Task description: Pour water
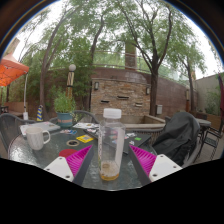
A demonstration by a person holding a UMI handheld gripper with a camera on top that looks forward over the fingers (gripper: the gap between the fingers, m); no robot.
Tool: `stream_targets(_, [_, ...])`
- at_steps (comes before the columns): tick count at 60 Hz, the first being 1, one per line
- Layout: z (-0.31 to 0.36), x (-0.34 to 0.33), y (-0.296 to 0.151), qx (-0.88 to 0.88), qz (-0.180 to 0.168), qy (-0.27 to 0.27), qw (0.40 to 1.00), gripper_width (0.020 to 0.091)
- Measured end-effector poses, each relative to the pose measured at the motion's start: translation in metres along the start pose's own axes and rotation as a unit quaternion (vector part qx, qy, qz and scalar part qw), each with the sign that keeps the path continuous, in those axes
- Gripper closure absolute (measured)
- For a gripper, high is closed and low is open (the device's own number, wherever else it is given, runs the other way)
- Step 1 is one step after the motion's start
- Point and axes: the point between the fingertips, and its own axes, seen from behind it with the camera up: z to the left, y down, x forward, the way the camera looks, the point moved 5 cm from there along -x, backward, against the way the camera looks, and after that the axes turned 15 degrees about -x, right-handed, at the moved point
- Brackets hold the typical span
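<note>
Claw (109, 160) released | bottle (110, 143) upright between pads, gaps both sides | mug (37, 136) well left

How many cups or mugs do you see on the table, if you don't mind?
1: a white mug left of the gripper, beyond its open fingers. The clear bottle standing between them could hide others.

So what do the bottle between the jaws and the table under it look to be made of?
The bottle looks like clear plastic: see-through walls, white cap, a little amber liquid at the bottom. It stands between the gripper's open jaws with gaps either side. The table looks like glass, glossy and mirroring sky and trees, though that stays a guess.
</note>
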Motion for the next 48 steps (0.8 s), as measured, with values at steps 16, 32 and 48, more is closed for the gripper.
stream_targets(16, [0.012, 0.051, 0.004, 0.034, 0.033, 0.017, 0.999, 0.0545])
stream_targets(32, [0.015, 0.050, 0.001, 0.040, 0.035, 0.052, 0.997, 0.0637])
stream_targets(48, [0.055, 0.050, -0.078, -0.231, 0.037, 0.085, 0.968, 0.0659])
